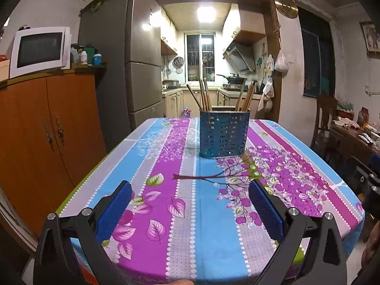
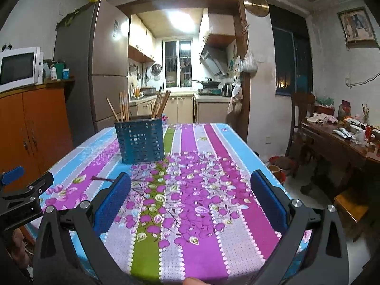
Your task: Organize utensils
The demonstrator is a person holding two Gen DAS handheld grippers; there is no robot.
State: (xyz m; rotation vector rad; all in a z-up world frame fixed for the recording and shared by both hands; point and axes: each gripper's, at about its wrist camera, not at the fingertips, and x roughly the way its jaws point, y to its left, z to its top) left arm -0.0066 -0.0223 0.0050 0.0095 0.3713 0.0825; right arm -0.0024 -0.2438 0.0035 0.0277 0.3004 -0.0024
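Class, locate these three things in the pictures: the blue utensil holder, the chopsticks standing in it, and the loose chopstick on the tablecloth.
Blue utensil holder (image 1: 223, 136): left wrist view, front perforated wall.
Chopsticks (image 1: 204, 96): left wrist view, upright shafts.
Loose chopstick (image 1: 190, 177): left wrist view, mid-shaft.

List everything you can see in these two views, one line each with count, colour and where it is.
utensil holder: one, blue, perforated, upright mid-table.
chopsticks: several, brown, standing in the holder in two bunches.
loose chopstick: one, dark reddish, flat on the cloth before the holder.
tablecloth: one, purple, blue and grey floral stripes, covering the table.
microwave: one, white, on the orange cabinet at left.
fridge: one, grey, beside the kitchen doorway.
side table: one, dark wood, cluttered, at right.
left gripper: black, blue pads, open, empty.
right gripper: black, blue pads, open, empty.
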